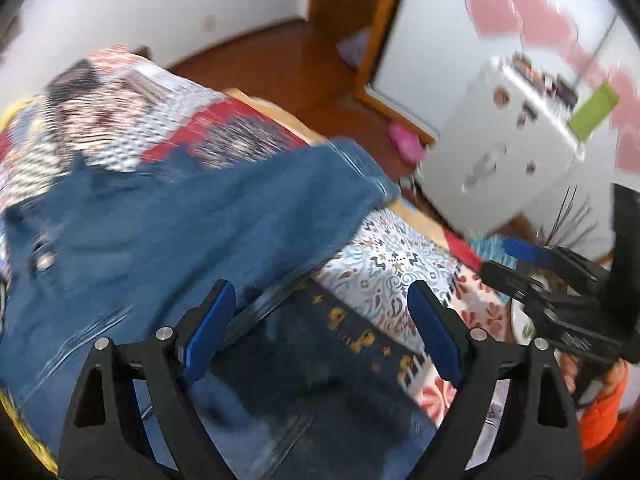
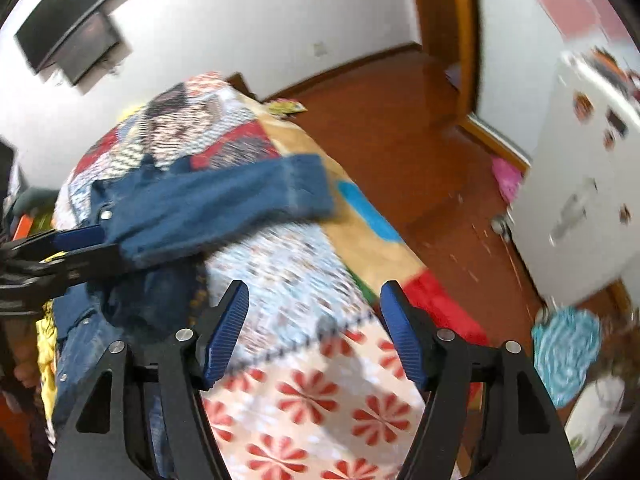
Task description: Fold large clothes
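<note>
One denim garment [image 1: 168, 220] on one bed [image 2: 320, 380]; two tongs, the left [image 1: 320, 320] and the right [image 2: 314, 332], each with two blue pads; one wall screen [image 2: 68, 20]; one white cabinet [image 1: 500, 152]; one pink thing [image 1: 406, 140] and one teal mat [image 2: 568, 356] on the floor.

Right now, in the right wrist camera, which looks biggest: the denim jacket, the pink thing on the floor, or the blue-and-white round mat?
1. denim jacket, clearly biggest.
2. blue-and-white round mat.
3. pink thing, smallest, though it lies farther away, so it may only look small.
</note>
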Tool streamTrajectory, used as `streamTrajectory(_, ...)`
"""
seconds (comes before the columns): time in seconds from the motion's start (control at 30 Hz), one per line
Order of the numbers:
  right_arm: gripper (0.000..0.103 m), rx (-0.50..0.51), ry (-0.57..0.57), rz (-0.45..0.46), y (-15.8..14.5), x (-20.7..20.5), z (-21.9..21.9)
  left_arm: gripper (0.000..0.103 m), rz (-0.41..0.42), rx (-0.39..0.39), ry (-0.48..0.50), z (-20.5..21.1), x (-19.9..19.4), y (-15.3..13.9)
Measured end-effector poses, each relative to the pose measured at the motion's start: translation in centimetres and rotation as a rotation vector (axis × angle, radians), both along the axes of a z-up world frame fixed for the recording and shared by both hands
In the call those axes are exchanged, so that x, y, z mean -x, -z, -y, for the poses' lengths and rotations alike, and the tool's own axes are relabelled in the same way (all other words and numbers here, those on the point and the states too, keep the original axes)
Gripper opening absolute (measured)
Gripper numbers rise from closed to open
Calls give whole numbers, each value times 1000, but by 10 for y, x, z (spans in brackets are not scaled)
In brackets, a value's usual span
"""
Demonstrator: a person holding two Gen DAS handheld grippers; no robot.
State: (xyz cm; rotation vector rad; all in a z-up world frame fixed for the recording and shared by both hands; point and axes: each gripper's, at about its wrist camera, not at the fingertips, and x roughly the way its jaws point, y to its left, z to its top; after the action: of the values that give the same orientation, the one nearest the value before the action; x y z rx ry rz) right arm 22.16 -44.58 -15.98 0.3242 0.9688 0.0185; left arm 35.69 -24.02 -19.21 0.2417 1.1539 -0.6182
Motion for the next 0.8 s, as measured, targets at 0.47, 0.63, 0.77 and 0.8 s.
streamTrajectory(0.47, 65, -77, 72, -94, 31, 20, 22, 29, 91, -152, 14, 55, -39, 60)
streamTrajectory(0.63, 65, -70, 50, -65, 21, 17, 17, 6, 108, -61, -85, 30, -46, 26)
streamTrajectory(0.77, 65, -54, 24, -30, 8, 14, 9, 6, 166, 78, -151, -16, -43, -28)
streamTrajectory(0.8, 65, -51, 21, -26, 6, 13, 7, 6, 186, 104, -166, -29, -41, -41)
